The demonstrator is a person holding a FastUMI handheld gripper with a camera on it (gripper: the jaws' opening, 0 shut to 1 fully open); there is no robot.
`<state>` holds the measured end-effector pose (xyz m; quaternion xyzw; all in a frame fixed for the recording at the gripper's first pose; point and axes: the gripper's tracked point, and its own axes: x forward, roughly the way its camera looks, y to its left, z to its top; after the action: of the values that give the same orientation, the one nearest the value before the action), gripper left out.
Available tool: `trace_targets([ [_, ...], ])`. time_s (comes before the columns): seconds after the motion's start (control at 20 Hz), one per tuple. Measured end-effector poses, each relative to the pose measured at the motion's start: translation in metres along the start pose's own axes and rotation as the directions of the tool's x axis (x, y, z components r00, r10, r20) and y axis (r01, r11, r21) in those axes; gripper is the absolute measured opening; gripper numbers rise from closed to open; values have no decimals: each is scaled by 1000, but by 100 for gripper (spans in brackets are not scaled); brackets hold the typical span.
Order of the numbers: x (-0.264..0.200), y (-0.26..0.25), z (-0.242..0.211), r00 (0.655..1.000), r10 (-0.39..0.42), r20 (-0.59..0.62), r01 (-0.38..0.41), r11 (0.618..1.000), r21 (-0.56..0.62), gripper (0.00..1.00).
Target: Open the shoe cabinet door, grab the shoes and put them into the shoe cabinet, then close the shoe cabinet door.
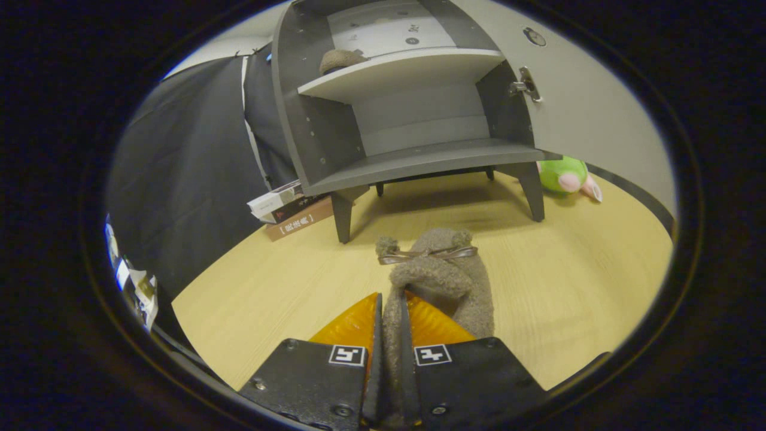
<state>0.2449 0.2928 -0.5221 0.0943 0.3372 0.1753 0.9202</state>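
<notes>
One fuzzy shoe [440,281] sat clamped in the hand-held gripper [392,311] in the gripper view, its fleecy brown-grey upper squeezed into a thin fold between the two ribbed fingers, which pressed on it from both sides. The shoe looked soft and nubbly, like boucle or sheepskin, with a rounded toe and a flat satin-like bow across it. Its long axis ran straight ahead from the fingers toward the shoe cabinet [407,120], toe end away from the gripper; whether its sole touched the floor [568,269] I could not tell. The floor was pale wood-grain, smooth and matt.

Beyond the shoe stood the shoe cabinet, a boxy grey piece of flat laminated boards on short tapered legs. Its door [592,102] hung swung open to the right, plain and light grey, with a metal hinge on its inner face. Inside were two shelves: the lower one bare, the upper one [407,69] carrying a second shoe [341,60] of the same woolly texture near its left end.

Left of the cabinet, against the dark cloth wall, lay a slanted stack of books [290,209], flat rectangular slabs. To the right, just past the cabinet's front leg and below the door, rested a plump green plush toy [565,175] with pink parts.
</notes>
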Motion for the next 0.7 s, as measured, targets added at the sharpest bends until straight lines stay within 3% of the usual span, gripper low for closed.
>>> trace_targets([
  [0.15, -16, 0, 17, 999, -1, 48, 3, 999, -45, 16],
  [0.4, -47, 18, 37, 994, 63, 85, -59, 997, -44, 14],
  [0.7, -106, 55, 92, 973, 115, 202, -98, 991, -95, 14],
])
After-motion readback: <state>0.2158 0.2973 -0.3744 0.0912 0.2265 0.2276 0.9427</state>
